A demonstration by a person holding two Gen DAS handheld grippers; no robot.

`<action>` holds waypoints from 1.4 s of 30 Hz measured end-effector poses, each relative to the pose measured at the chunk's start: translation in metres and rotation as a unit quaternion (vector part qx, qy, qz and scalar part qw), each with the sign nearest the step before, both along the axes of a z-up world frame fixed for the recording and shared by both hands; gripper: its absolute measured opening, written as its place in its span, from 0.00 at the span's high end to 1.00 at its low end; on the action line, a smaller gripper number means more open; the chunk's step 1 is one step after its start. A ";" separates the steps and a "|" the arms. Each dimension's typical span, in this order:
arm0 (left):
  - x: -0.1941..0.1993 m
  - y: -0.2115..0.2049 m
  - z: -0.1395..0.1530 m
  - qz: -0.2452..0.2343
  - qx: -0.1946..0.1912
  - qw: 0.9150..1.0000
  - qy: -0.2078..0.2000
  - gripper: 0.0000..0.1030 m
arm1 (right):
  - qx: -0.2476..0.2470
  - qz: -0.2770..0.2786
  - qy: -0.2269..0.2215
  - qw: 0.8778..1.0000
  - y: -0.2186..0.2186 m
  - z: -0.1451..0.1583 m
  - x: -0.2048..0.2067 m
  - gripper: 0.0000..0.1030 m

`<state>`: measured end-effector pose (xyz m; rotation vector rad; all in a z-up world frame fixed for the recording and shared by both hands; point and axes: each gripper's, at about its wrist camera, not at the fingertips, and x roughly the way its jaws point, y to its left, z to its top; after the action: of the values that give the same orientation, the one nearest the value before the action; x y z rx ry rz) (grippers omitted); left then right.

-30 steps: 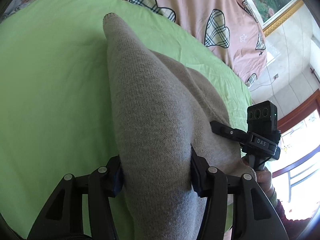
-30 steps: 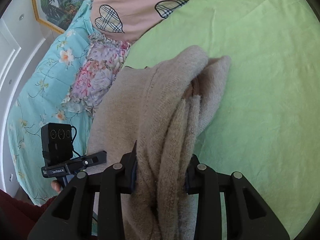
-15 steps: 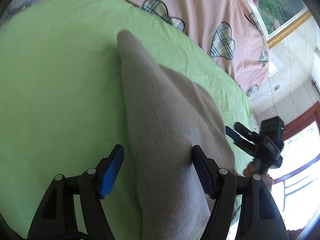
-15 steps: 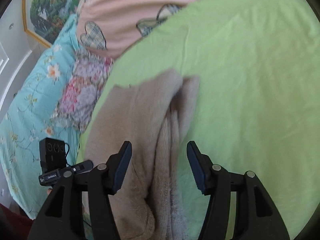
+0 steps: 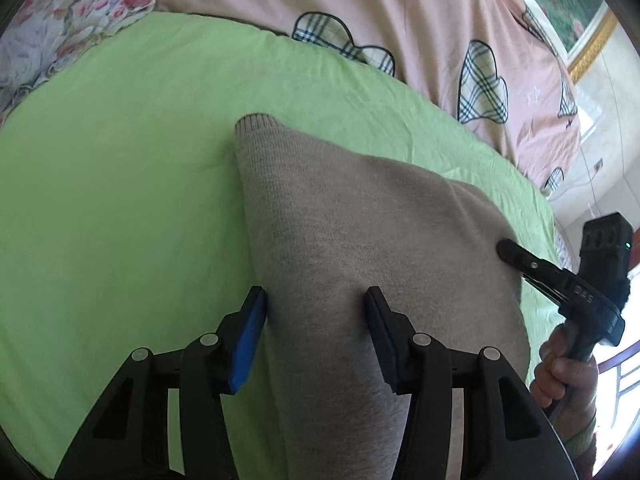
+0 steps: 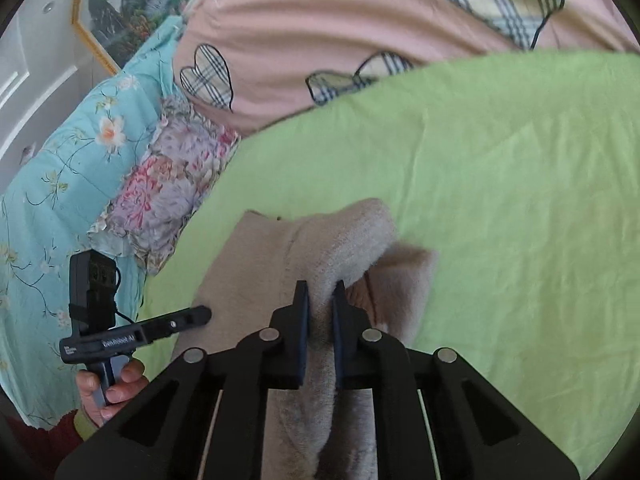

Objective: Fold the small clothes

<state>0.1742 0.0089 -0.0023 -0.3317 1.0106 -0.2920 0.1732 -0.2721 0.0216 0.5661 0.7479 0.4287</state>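
Observation:
A beige knit garment (image 5: 360, 240) lies on the green sheet (image 5: 120, 180). In the left wrist view my left gripper (image 5: 316, 320) stands open, its jaws apart around the garment's near edge, with cloth between them but not pinched. My right gripper (image 6: 320, 312) is shut on a fuzzy fold of the garment (image 6: 344, 240), whose fleecy inner side shows. The right gripper also shows at the right of the left wrist view (image 5: 560, 284), at the garment's right edge. The left gripper shows at the left of the right wrist view (image 6: 160, 328).
A pink quilt with plaid hearts (image 5: 400, 20) lies beyond the sheet. A floral pillow (image 6: 168, 184) and a turquoise floral cover (image 6: 60, 180) lie to the left. A framed picture (image 6: 132, 0) hangs on the wall.
Both grippers let go of the garment and opened half a second ago. The right gripper has since shut on a fold again. The left stays open, and the garment lies flatter.

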 end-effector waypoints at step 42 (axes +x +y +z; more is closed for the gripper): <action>-0.184 -0.023 -0.023 0.001 0.096 0.994 -0.056 0.87 | 0.032 0.019 0.051 0.998 0.037 -0.040 -0.150 0.94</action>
<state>-0.0097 -0.0136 -0.0257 -0.1403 0.9201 -0.2061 0.0229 -0.2354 -0.0179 0.6377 0.8453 0.4629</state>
